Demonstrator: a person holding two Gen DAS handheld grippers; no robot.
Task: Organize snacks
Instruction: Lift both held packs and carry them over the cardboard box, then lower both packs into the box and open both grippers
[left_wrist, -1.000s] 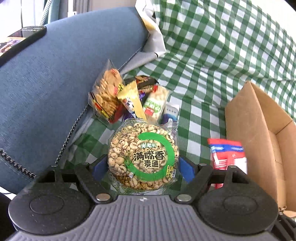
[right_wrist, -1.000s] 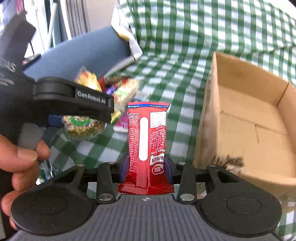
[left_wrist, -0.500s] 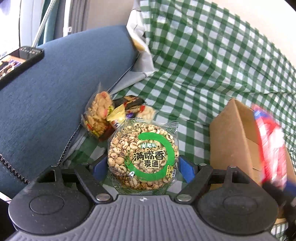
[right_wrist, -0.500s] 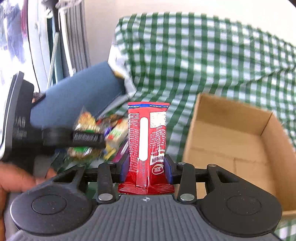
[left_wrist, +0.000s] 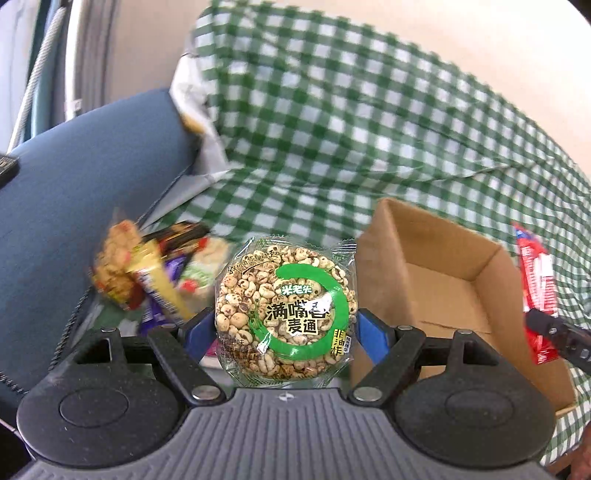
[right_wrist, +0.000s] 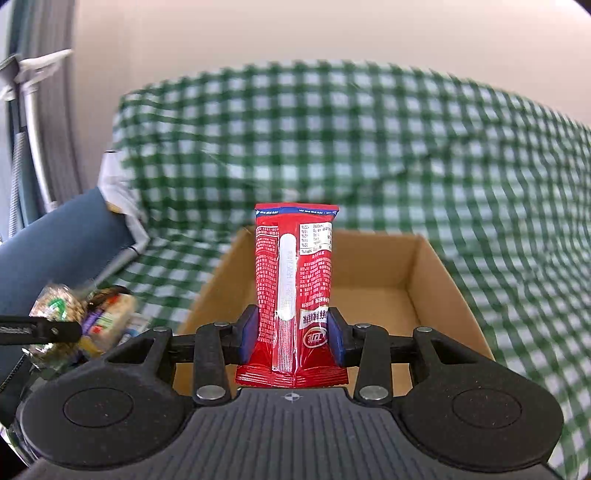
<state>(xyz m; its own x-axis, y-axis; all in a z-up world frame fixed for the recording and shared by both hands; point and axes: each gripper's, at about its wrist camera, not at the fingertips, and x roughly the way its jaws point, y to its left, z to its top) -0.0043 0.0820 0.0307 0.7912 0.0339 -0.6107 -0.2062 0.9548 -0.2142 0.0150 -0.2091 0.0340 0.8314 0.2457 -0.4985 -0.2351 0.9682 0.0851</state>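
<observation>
A round puffed-grain cake (left_wrist: 286, 314) was gripped between the pads of the left tongs (left_wrist: 284, 325), and a red bar (right_wrist: 293, 295) was clamped upright in the right tongs (right_wrist: 291, 334), both carried above a green-checked cloth (left_wrist: 351, 122). The red bar was held just over the near wall of an open cardboard box (right_wrist: 436, 295), which looked empty from both views. The cake was held to the left of the box, short of its near corner, while a loose pile of other snacks (left_wrist: 147, 277) was left further to the left of the box, against a blue cushion (left_wrist: 74, 184).

Several slips could be expected from here. The cake was pinched only by its crinkled wrapper edges, so it could be twisted or squeezed out if the hand were swung fast. The bar was gripped low, near its bottom seal, with most of its length standing free; it might be tipped by a bump on the box wall and dropped outside. Since the box was set on soft, rumpled cloth, it could be shoved or tilted by a careless knock. With both tongs converging on one opening, a collision over the box was also a risk.
</observation>
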